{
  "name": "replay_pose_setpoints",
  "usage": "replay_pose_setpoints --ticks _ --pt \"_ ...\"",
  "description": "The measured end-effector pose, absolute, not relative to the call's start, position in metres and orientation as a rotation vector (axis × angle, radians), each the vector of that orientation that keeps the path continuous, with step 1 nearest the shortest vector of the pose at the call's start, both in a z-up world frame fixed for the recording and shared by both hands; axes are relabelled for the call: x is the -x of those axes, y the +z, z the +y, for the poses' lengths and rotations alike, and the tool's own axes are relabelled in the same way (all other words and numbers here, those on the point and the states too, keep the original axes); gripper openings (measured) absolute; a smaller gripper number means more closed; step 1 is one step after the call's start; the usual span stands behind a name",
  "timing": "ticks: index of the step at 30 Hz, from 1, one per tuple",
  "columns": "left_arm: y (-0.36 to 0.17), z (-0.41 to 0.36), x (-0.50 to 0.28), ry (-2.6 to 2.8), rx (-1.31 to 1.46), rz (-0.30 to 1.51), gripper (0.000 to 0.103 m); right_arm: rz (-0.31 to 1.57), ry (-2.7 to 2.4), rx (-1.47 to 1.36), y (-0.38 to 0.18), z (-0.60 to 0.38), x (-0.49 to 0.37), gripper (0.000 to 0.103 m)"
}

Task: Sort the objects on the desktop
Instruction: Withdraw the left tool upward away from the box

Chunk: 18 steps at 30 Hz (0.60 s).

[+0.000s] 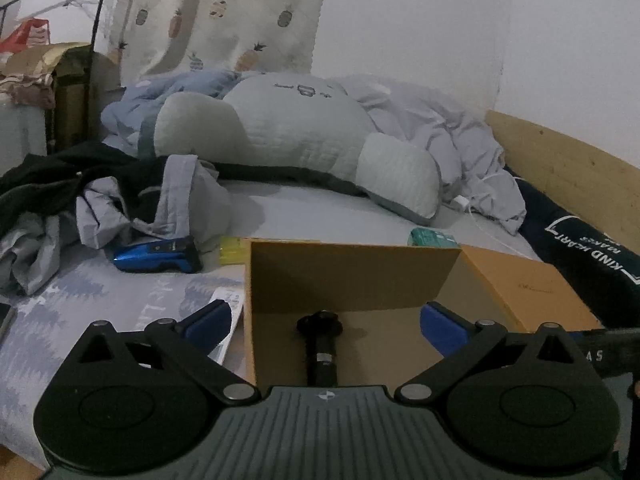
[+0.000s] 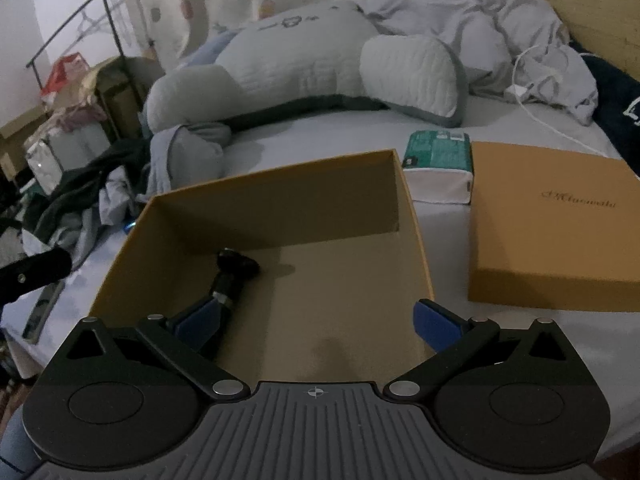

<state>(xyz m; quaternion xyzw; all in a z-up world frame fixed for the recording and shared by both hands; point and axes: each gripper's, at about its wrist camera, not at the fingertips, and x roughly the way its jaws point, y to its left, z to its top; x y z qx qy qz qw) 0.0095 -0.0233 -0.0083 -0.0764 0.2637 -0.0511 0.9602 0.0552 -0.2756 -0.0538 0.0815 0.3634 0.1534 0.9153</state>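
Both pairs of blue fingers stand wide apart with nothing between them: our left gripper [image 1: 324,322] and our right gripper [image 2: 320,320] each hang at the near edge of the open cardboard box [image 2: 276,196], which we take as our landmark.

Inside the box, on its floor toward the left wall, lies the black cylindrical object [image 2: 234,276]. In the right wrist view its lower end is hidden behind our left-side finger [image 2: 200,322]; in the left wrist view its near end is cut off by the gripper body, so we cannot tell its full length or what it is.

Just right of the box sits the box lid [image 2: 548,220], flat, with a faint script logo we cannot read. Behind the box's far right corner rests the tissue pack [image 2: 438,166], mostly hidden by the far wall in the left wrist view.

Left of the box lie the blue electric shaver [image 1: 158,260], a yellow item [image 1: 232,252] half-hidden behind the box wall, and a white paper [image 1: 228,328] partly covered by our finger. Beyond the box lie the large grey pillow [image 1: 288,136] and rumpled bedding [image 1: 452,136].
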Motion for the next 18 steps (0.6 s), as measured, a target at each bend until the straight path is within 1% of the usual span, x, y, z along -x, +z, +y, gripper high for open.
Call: replay_pose_setpoints --ticks 4,12,18 --pt "-0.016 -0.019 -0.005 -0.105 0.198 0.553 0.103 0.743 0.319 -0.157 -0.052 -0.275 -0.053 0.103" --pt "-0.016 -0.017 -0.006 -0.085 0.165 0.550 0.103 0.716 0.325 -0.104 -0.049 -0.269 -0.046 0.103" --pt "-0.020 -0.008 -0.007 -0.068 0.190 0.554 0.103 0.687 0.347 -0.055 -0.049 -0.260 -0.042 0.103"
